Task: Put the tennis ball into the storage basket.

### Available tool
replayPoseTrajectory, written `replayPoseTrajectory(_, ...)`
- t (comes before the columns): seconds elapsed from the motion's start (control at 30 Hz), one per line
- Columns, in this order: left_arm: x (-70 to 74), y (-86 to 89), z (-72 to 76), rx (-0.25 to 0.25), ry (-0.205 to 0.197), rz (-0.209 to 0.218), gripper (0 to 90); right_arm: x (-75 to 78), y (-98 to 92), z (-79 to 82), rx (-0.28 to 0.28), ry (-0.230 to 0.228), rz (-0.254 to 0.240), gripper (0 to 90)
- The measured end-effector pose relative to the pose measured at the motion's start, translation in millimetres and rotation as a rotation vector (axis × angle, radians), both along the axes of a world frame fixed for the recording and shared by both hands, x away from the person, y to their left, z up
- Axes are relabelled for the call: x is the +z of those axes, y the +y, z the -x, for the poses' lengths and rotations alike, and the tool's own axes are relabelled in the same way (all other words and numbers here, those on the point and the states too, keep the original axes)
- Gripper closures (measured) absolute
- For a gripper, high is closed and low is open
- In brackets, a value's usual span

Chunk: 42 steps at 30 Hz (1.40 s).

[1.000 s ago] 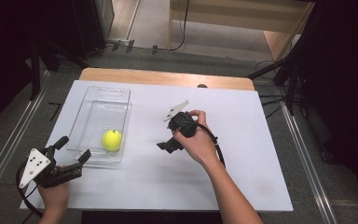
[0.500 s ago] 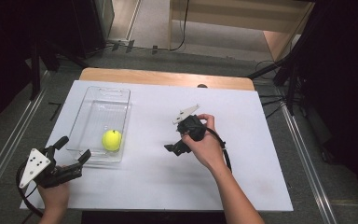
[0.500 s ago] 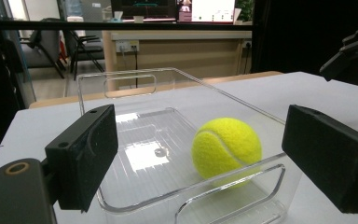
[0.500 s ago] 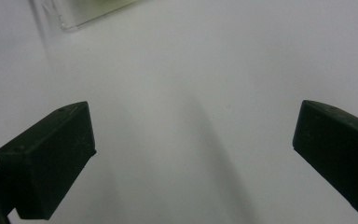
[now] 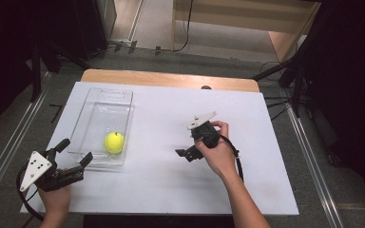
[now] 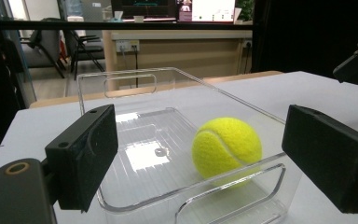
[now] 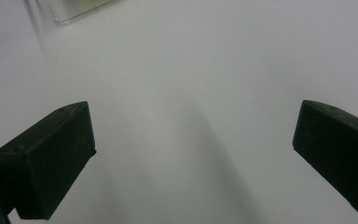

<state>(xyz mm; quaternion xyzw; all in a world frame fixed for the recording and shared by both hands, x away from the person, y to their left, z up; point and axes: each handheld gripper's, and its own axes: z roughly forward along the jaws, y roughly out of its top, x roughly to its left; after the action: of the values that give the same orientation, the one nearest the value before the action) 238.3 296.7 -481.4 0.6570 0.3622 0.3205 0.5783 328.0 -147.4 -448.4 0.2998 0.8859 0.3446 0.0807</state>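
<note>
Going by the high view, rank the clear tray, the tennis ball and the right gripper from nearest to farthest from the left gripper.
1. Clear tray: its near edge lies just ahead of the left gripper, at the table's left.
2. Tennis ball: inside the tray, toward its near end.
3. Right gripper: mid-table, well off to the right.

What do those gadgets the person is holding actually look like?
Each hand grips a black handheld tool ending in two blocky, flat-faced black jaws. The left gripper carries a pale grey three-cornered plate dotted with small dark holes, and a black cable loops from it. The right gripper has a similar light plate on top and a black cable trailing along the wrist. The forearms are bare, with no sleeves showing.
</note>
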Motion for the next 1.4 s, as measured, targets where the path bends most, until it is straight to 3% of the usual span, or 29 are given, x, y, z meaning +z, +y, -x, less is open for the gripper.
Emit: replayPoseTrajectory(1.4, -0.1, 0.0, 0.7, 0.003, 0.002, -0.005, 11.1, -29.2, -101.4, 45.6, -0.190, -0.092, -0.146, 0.0)
